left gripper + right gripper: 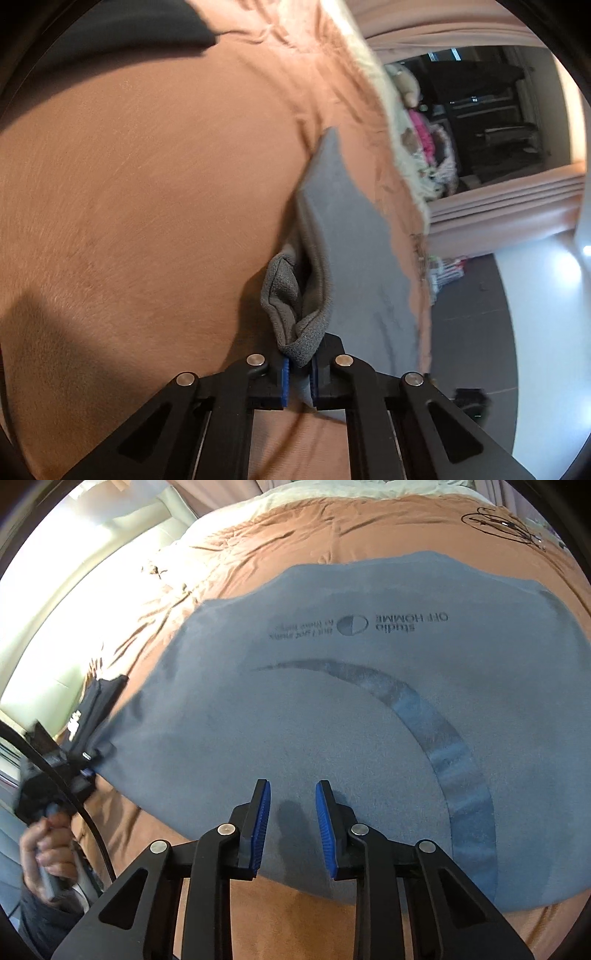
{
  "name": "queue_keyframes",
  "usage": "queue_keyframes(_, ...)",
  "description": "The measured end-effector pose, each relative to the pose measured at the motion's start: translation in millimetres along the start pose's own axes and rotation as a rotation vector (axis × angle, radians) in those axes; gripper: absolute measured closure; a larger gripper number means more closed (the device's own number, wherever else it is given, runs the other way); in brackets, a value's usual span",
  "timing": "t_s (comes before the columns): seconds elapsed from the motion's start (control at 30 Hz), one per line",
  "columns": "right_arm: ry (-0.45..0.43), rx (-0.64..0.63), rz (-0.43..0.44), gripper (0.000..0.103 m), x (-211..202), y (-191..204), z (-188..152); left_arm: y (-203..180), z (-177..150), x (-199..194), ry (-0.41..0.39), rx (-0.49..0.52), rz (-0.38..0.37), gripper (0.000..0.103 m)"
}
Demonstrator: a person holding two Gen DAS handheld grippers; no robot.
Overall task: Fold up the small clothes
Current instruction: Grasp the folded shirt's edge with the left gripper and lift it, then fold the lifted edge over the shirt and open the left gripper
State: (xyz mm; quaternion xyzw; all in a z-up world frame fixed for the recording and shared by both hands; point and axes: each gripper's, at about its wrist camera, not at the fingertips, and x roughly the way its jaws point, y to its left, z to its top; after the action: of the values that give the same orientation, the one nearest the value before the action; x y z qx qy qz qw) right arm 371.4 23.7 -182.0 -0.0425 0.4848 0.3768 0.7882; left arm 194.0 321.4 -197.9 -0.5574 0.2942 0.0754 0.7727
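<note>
Fingers first: left gripper (300,373) is clamped on a bunched corner of the grey shirt (332,709); right gripper (292,823) has its blue pads (263,819) parted, hanging just over the cloth's near hem with nothing pinched between them.

Bedspread (258,535), brown and rumpled, fills both views. Shirt lies spread flat on it, print side up, long axis running left to right across the right wrist view, directly ahead of and under the right fingers. Its far left corner is lifted by the left gripper, with the person's hand (44,853) on its handle.

Right gripper looks nearer the hem; likely the next pinch point.

Black cable (506,526) coiled at the far right corner, well apart. Nothing blocks the fold path.
</note>
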Motion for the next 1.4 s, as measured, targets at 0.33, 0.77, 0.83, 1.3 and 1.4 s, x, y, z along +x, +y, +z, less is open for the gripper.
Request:
queue_keyframes(0.33, 0.021, 0.038, 0.023, 0.088, -5.8, 0.7, -23.0, -82.9, 15.3, -14.8, 0.011, 0.124, -0.195, 0.098)
queue_keyframes(0.77, -0.001, 0.094, 0.094, 0.089, -18.4, -19.7, -27.9, -191.3, 14.0, 16.4, 0.077, 0.283, -0.303, 0.098)
queue_keyframes(0.83, 0.011, 0.088, 0.101, 0.089, -14.0, -19.2, -30.0, -202.4, 8.6, 18.5, 0.094, 0.310, -0.307, 0.098)
queue_keyframes(1.3, -0.119, 0.065, 0.094, 0.083, -83.9, -56.7, -30.0, -279.7, -44.3, 74.4, 0.235, 0.444, -0.344, 0.098)
queue_keyframes(1.4, -0.154, 0.073, 0.095, 0.050, -104.1, -74.6, -37.9, -290.1, -60.6, 91.0, 0.272, 0.459, -0.350, 0.098)
